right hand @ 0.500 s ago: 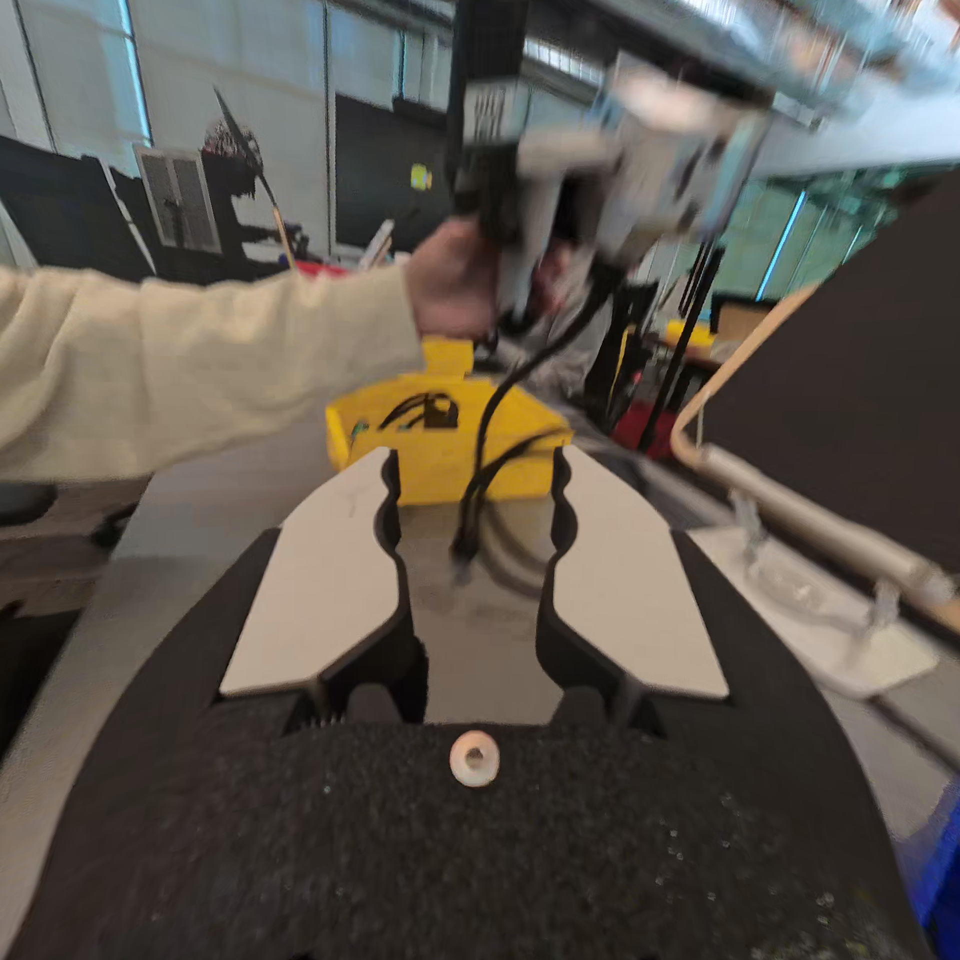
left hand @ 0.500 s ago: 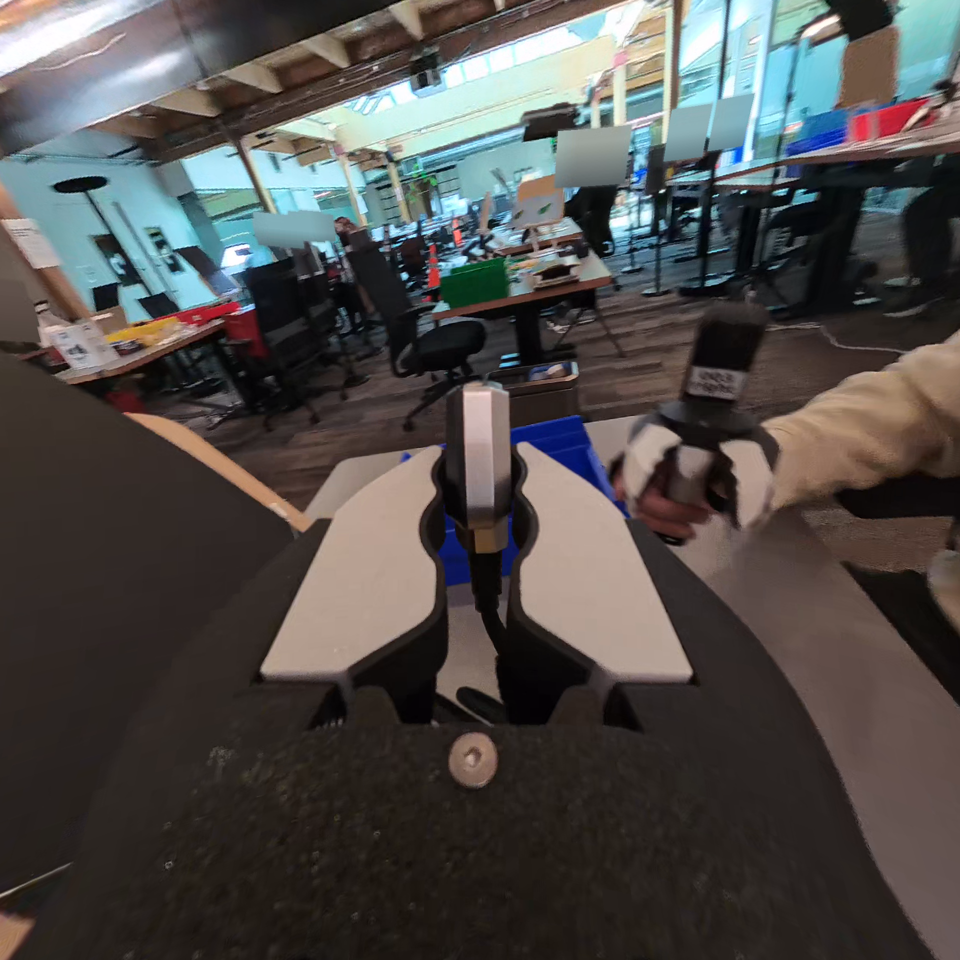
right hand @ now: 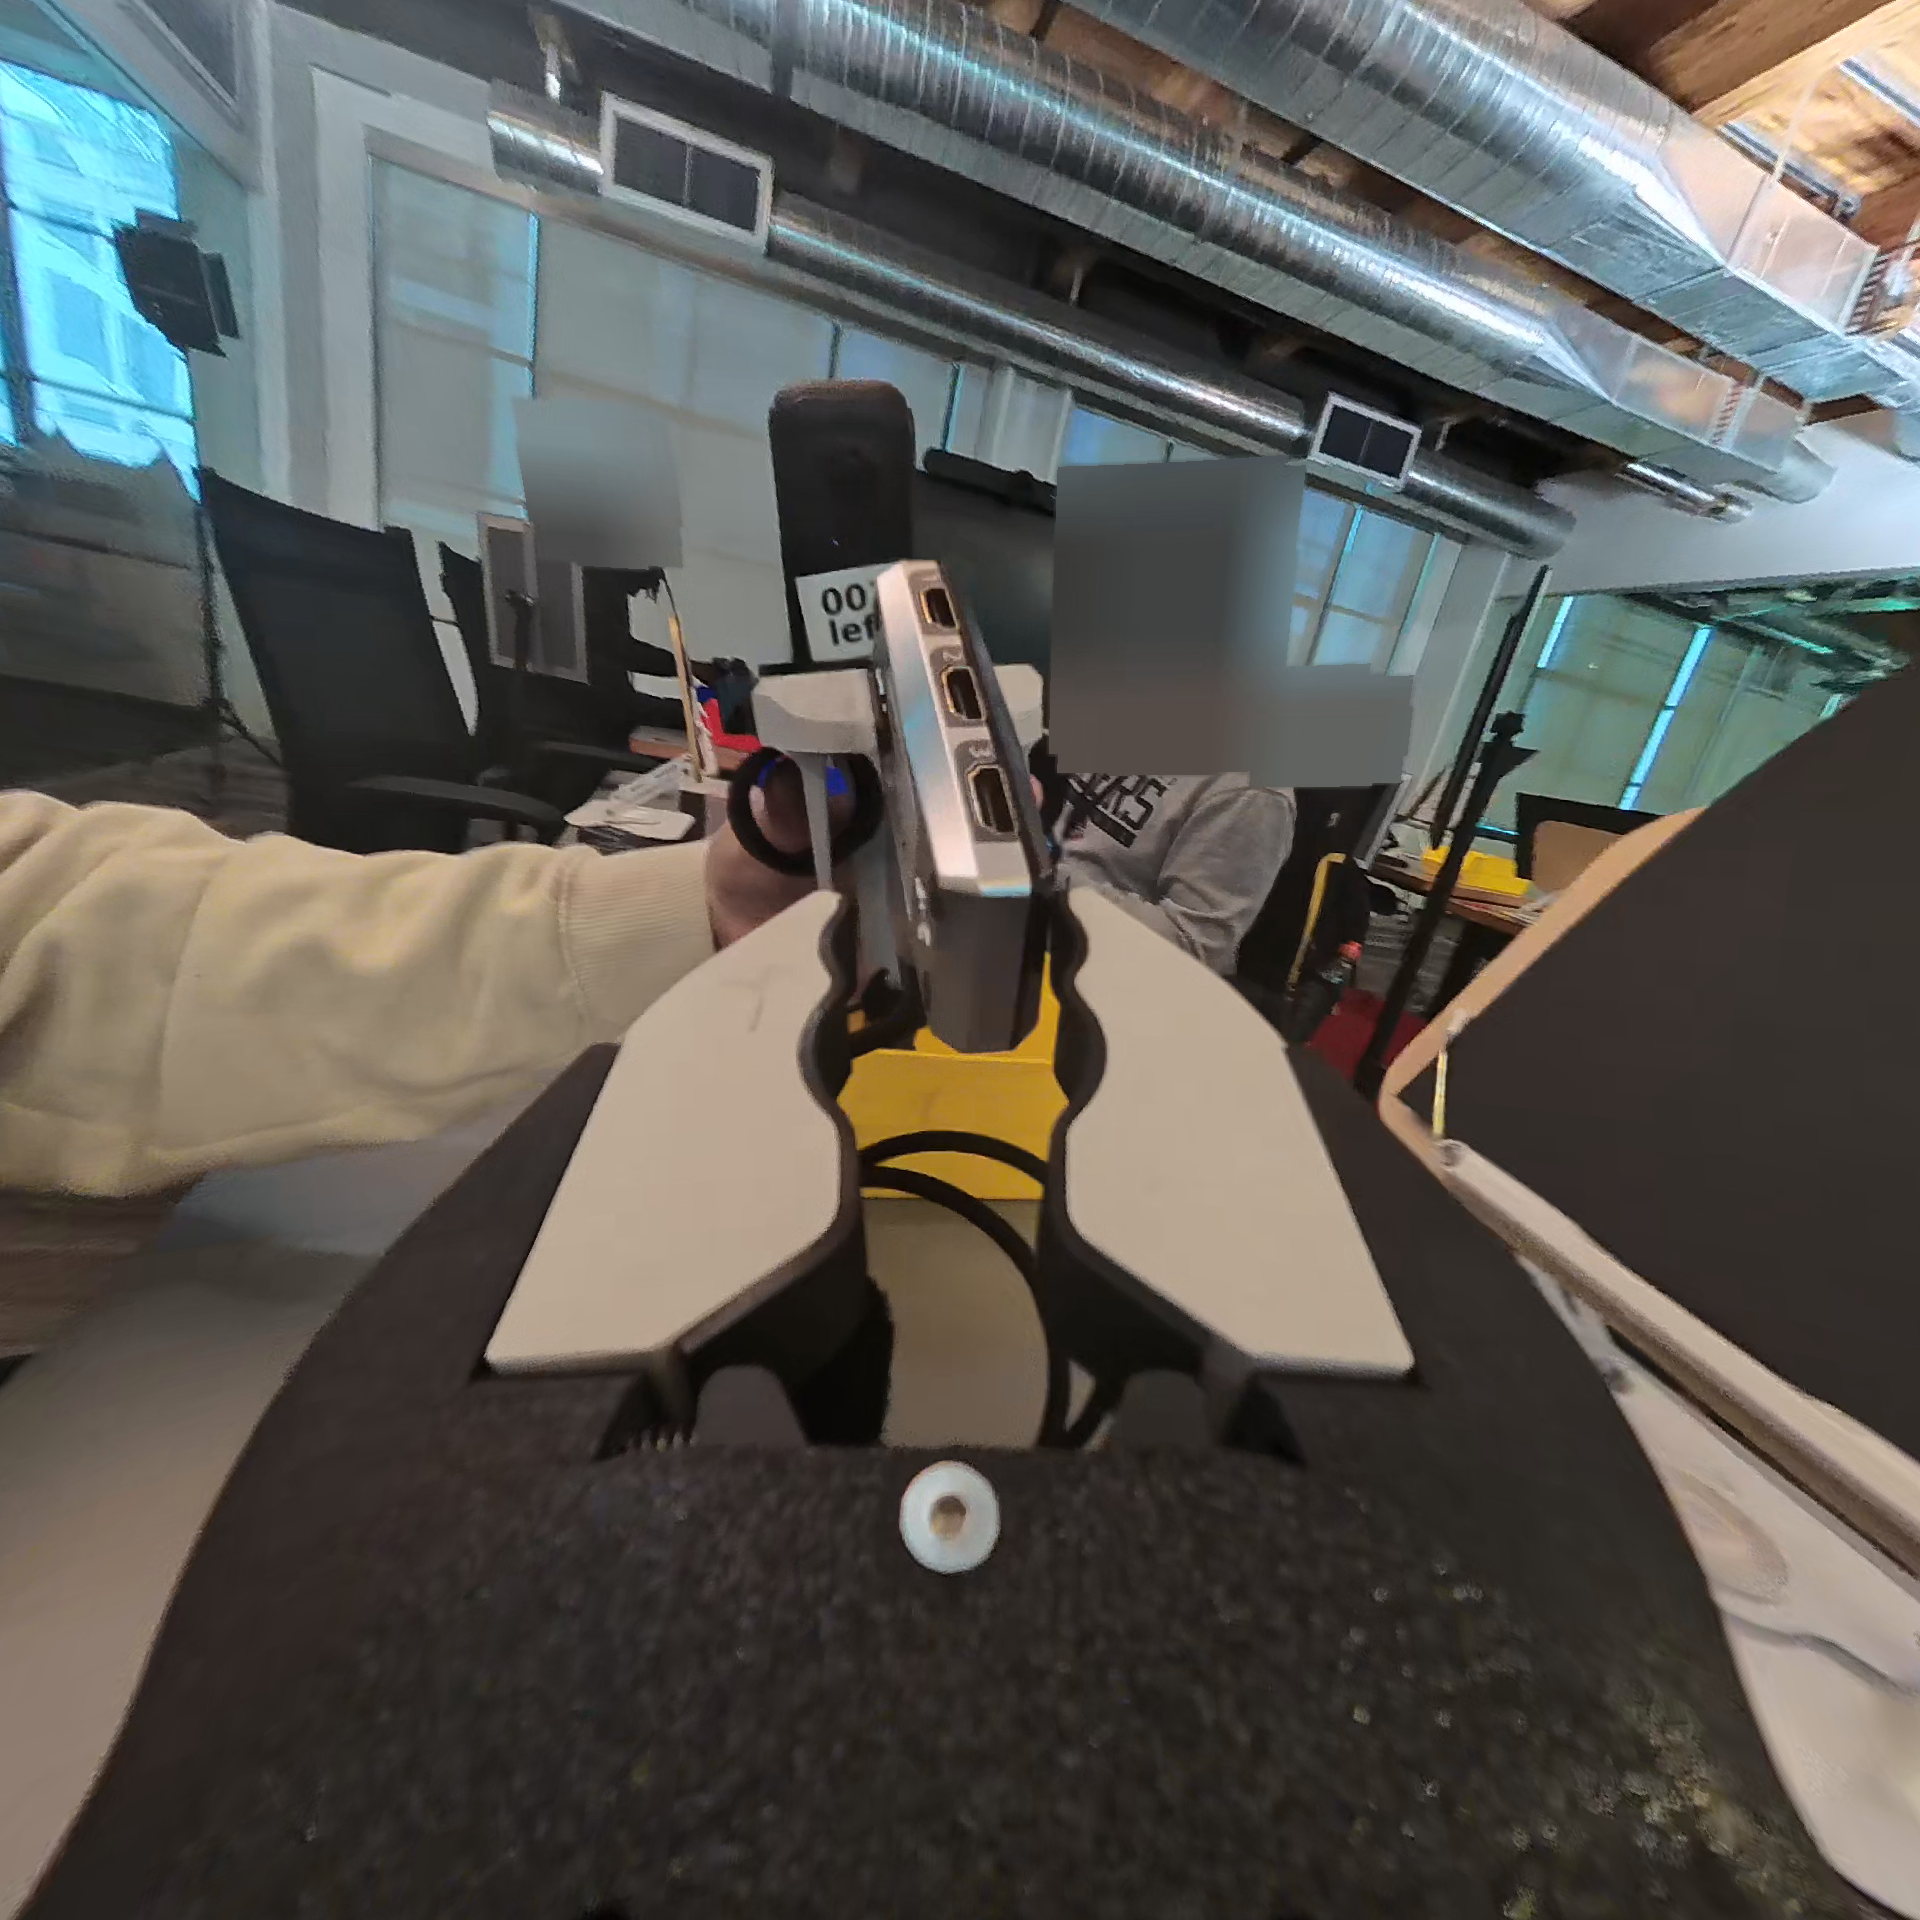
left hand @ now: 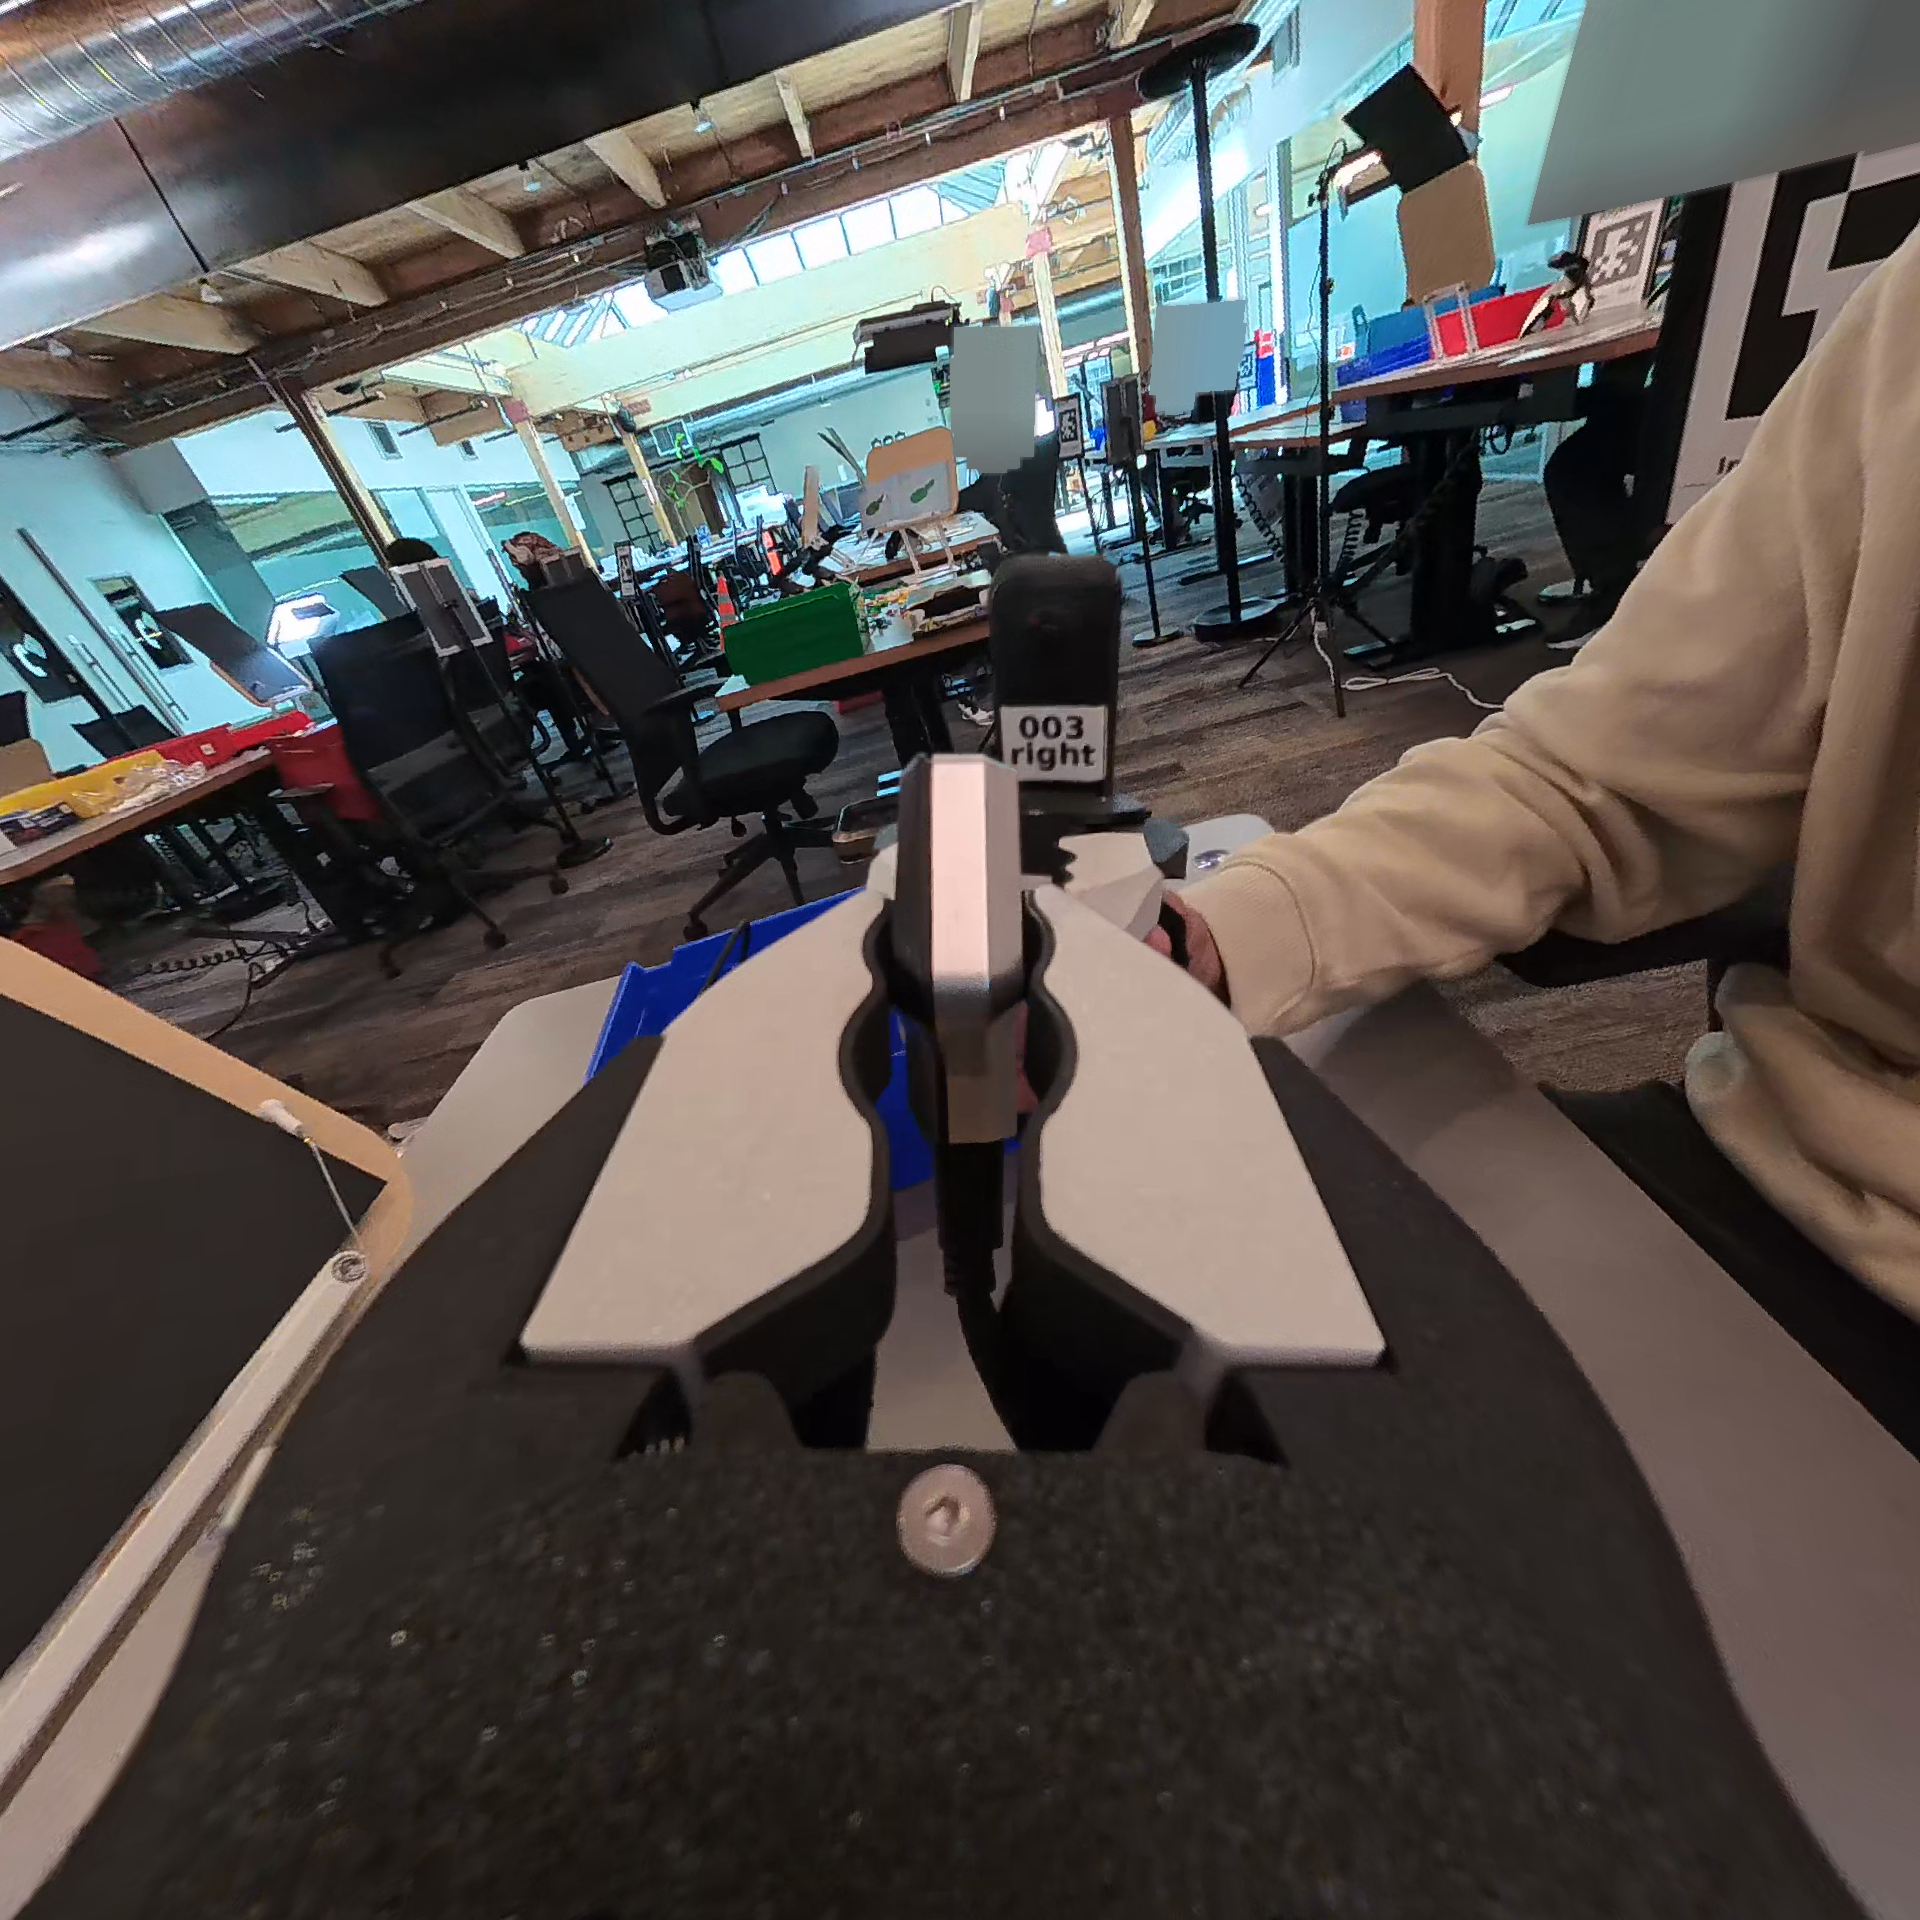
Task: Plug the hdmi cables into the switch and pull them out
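Note:
My left gripper (left hand: 961, 966) is shut on a silver hdmi switch (left hand: 961, 852) and holds it upright above the table. A black cable (left hand: 966, 1226) hangs from the switch's lower end between my left fingers. In the right wrist view the switch (right hand: 956, 748) shows three open ports facing me, with the left gripper (right hand: 821, 717) behind it. My right gripper (right hand: 956, 945) is open and empty, its tips on either side of the switch's lower end without touching. It also shows just behind the switch in the left wrist view (left hand: 1101, 883). A black cable (right hand: 997, 1226) loops on the table below.
A yellow bin (right hand: 956, 1112) stands on the grey table (left hand: 1766, 1455) behind the switch, a blue bin (left hand: 665, 997) on the opposite side. A black board with a tan edge (right hand: 1714, 1039) leans at the table's side. A person in a grey hoodie (right hand: 1174, 862) sits beyond. The tips of both grippers are at nearly the same place.
The two grippers have come together. The switch, earlier high and blurred in the right wrist view, now sits centred at my right fingertips. The right gripper moved from the switch's right to directly behind it.

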